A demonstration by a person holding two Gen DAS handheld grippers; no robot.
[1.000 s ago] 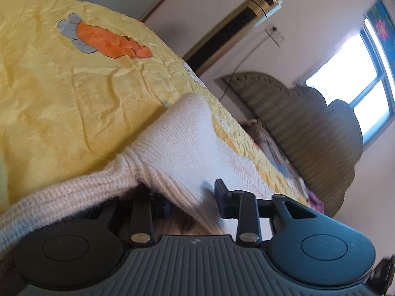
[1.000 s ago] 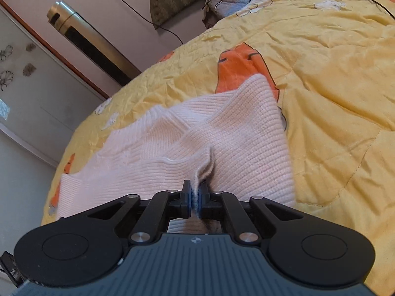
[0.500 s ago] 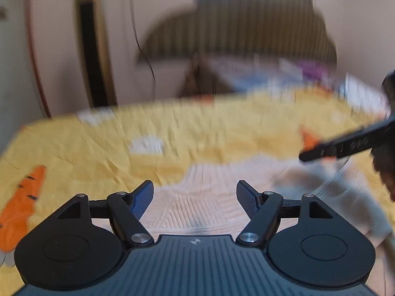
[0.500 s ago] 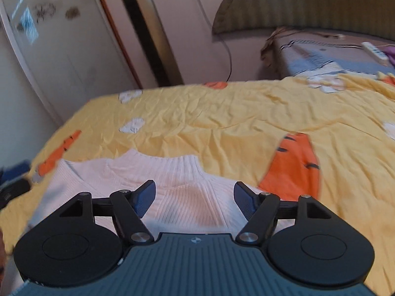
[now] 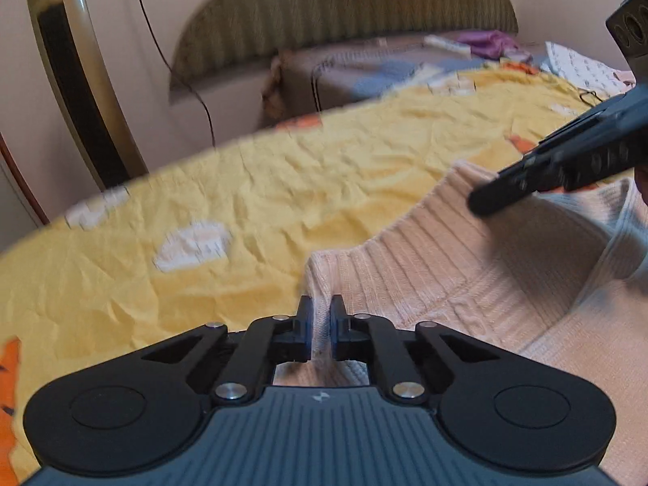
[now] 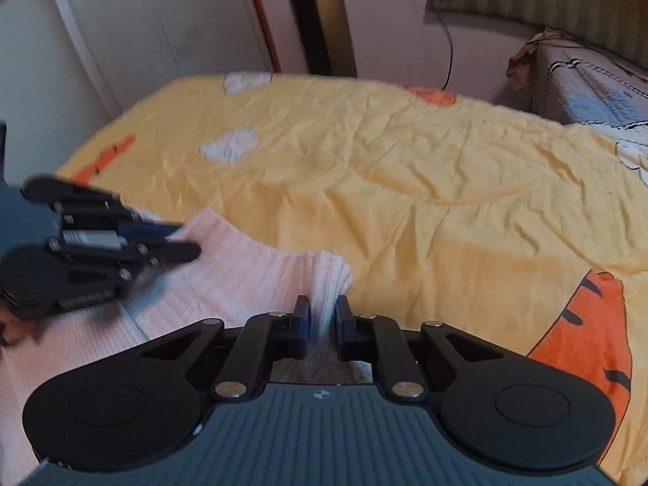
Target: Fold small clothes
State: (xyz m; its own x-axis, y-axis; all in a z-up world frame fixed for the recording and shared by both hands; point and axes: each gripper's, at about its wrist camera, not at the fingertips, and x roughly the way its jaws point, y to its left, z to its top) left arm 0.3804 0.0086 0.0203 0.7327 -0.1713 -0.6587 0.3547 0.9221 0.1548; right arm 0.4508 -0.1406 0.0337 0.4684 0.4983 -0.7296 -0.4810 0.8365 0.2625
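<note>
Garment: one pale pink ribbed knit sweater (image 5: 465, 267), lying on the bed at the lower right of the left wrist view and at the lower left of the right wrist view (image 6: 251, 271); its ribbed edge band runs across both.
Left gripper (image 5: 321, 316): bottom centre of its own view, both fingers clenched on a raised fold of the sweater's ribbed edge, knit filling the narrow gap between the pads. It also shows from the side at the left edge of the right wrist view (image 6: 178, 239), over the sweater's left end.
Right gripper (image 6: 322, 316): bottom centre of its own view, fingers pinched on a raised fold of the same ribbed edge, cloth between the pads. In the left wrist view it enters from the right edge as a dark, blurred bar (image 5: 567, 166) above the sweater.
Grippers counted: two, both gripping the one sweater, at separate points along its edge.
Bedspread: one yellow, wrinkled quilt (image 6: 405, 162) under the sweater, filling the middle of both views.
Prints on quilt, right wrist view: three orange carrot shapes, the largest (image 6: 587, 324) at lower right, and two white patches toward upper left.
Headboard: one ribbed, olive-toned, curved (image 5: 344, 12), top centre of the left wrist view.
Tall standing unit: one, gold-trimmed with a dark strip (image 5: 69, 73), upper left of the left wrist view.
Cable: one dark cord (image 5: 162, 48) hanging down the wall beside the headboard.
</note>
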